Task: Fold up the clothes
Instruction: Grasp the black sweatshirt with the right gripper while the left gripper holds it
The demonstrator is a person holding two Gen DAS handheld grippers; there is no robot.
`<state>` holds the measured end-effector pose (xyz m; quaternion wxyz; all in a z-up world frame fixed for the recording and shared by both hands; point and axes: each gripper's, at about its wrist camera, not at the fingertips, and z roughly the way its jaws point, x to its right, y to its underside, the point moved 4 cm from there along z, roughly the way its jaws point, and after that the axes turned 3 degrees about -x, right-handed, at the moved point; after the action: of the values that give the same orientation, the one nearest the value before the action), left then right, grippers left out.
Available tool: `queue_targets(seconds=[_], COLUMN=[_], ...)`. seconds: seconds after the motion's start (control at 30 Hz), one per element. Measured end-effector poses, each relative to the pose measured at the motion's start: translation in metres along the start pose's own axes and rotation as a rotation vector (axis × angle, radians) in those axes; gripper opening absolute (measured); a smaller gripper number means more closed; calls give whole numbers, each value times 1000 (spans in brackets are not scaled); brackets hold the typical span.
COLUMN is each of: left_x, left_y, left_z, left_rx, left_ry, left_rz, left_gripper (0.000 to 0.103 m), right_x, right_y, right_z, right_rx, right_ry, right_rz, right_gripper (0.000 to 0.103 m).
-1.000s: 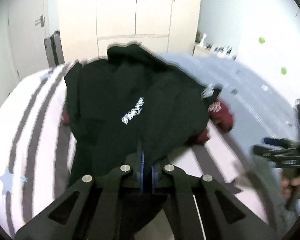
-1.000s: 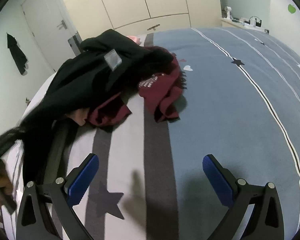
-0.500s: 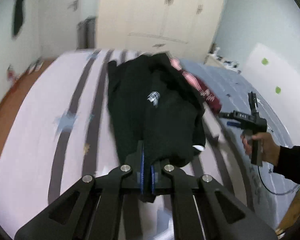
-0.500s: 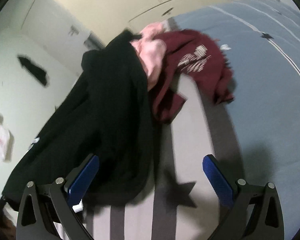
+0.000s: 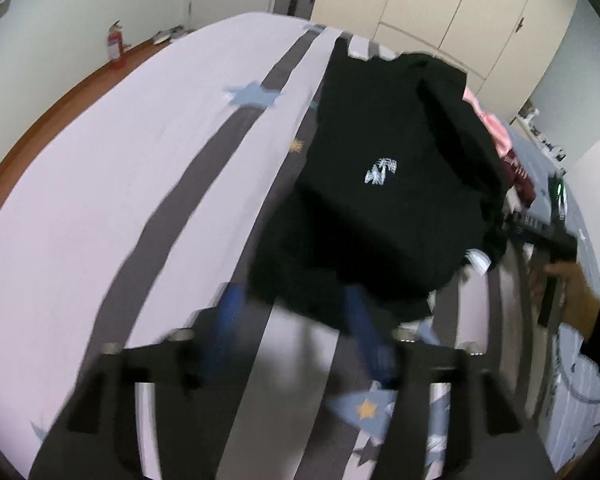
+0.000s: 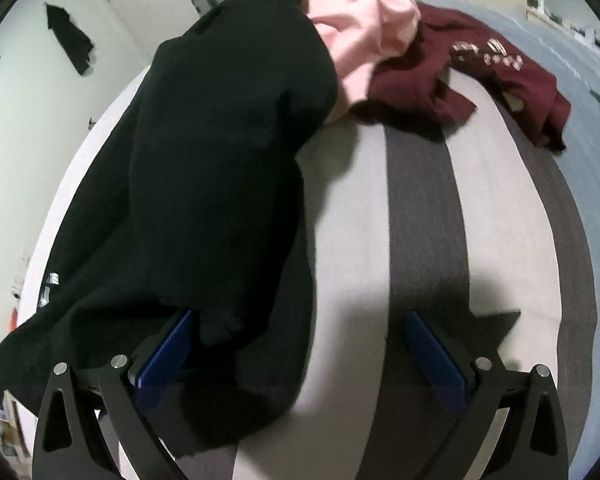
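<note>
Your left gripper (image 5: 292, 320) has just been opening: its 2 blue pads (image 5: 228, 320) now stand apart, blurred, with the near hem of the black garment (image 5: 380, 208) draped over their tips but not pinched. The black garment lies stretched along the striped bedspread (image 5: 120, 200), its small white print (image 5: 382, 170) facing up. At its far end it runs up onto a pink garment (image 6: 364, 20), and a maroon garment (image 6: 480, 76) with pale lettering lies just beside that, spilling onto the blue part of the bed.

Your right gripper (image 6: 300, 352) is spread wide, holding nothing. Its left pad (image 6: 168, 348) sits against the edge of the black garment's near end, which bunches between the 2 fingers toward the left side; the right pad (image 6: 432, 356) hangs over bare grey and white stripes. In the left wrist view, your right hand (image 5: 572, 296) holds its gripper's handle at the right edge, near the black garment's corner with the white tag (image 5: 478, 260).
</note>
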<state>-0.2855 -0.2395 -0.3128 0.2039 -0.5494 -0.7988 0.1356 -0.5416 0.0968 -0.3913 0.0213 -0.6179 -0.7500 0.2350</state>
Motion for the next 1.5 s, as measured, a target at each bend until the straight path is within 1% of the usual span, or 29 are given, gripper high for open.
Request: queue_targets(seconds=[0.07, 0.13, 0.17, 0.2, 0.23, 0.3, 0.37, 0.4, 0.43, 0.47, 0.5, 0.53, 0.6, 0.7, 0.73, 0.83, 0.9, 0.93, 1.0, 1.03, 1.1, 1.2, 1.27, 1.33, 1.4, 1.43, 1.5], left_x=[-1, 1, 2, 3, 4, 4, 4, 7, 11, 14, 17, 21, 33, 53, 58, 66, 75, 80, 82, 81, 70, 50, 28, 6, -5, -8, -15], left_y=[11, 11, 10, 9, 4, -7, -18, -24, -30, -36, -42, -49, -57, -64, -65, -65, -59, -53, -45, -30, -11, 56, 96, 136, 155, 160, 165], left_z=[9, 23, 31, 38, 48, 60, 72, 72, 72, 71, 71, 70, 49, -2, -22, -77, -118, -133, -147, -154, -146, -116, -91, -66, -60, -64, -78], left_rx=[-23, -46, -57, -68, -68, -76, -84, -74, -61, -48, -35, -22, 21, 99, 120, 174, 203, 211, 199, 178, 117, -14, -106, -199, -218, -207, -178], left_ry=[-22, -19, -17, -14, -10, -5, 0, 9, 18, 28, 38, 47, 56, 66, 61, 69, 54, 36, -7, -20, -32, -106, -158, -210, -245, -237, -228], left_rz=[-1, -20, -31, -41, -63, -88, -111, -98, -81, -63, -46, -28, 38, 161, 203, 284, 396, 465, 566, 619, 669, 752, 734, 708, 669, 627, 546], left_gripper=[68, 68, 68, 68, 69, 69, 70, 70, 67, 57, 22, 9, 7, 6, 6, 6, 6, 6, 6, 6, 6, 6, 6, 6, 6, 8, 11], right_x=[-5, -10, -12, -14, -15, -14, -12, -10, -6, -2, 3, 9, 22, 39, 44, 60, 73, 79, 85, 86, 87, 80, 76, 68, 59, 56, 53], right_y=[-6, -12, -15, -17, -19, -20, -19, -17, -16, -15, -14, -14, -12, -2, 7, 39, 66, 79, 119, 139, 180, 252, 300, 333, 364, 373, 379], right_z=[3, 6, 8, 8, 7, 0, -10, -15, -21, -27, -34, -41, -59, -98, -116, -170, -204, -221, -248, -258, -274, -270, -250, -225, -200, -193, -192], right_rx=[-2, -4, -5, -13, -24, -21, -5, 1, 8, 17, 29, 43, 73, 121, 137, 176, 185, 190, 175, 159, 120, 23, -48, -111, -172, -180, -179], right_ry=[-8, -17, -21, -43, -71, -95, -104, -109, -116, -123, -126, -127, -142, -161, -162, -162, -168, -170, -144, -142, -146, -128, -110, -77, -42, -18, 21], right_rz=[-23, -46, -57, -56, -51, -46, -45, -41, -33, -24, -9, 7, 49, 89, 101, 139, 166, 179, 192, 202, 226, 284, 332, 331, 321, 310, 287], right_gripper=[88, 54, 45, 29, 18, 11, 10, 9, 9, 9, 8, 8, 8, 7, 7, 7, 7, 7, 5, 5, 5, 5, 5, 5, 5, 5, 5])
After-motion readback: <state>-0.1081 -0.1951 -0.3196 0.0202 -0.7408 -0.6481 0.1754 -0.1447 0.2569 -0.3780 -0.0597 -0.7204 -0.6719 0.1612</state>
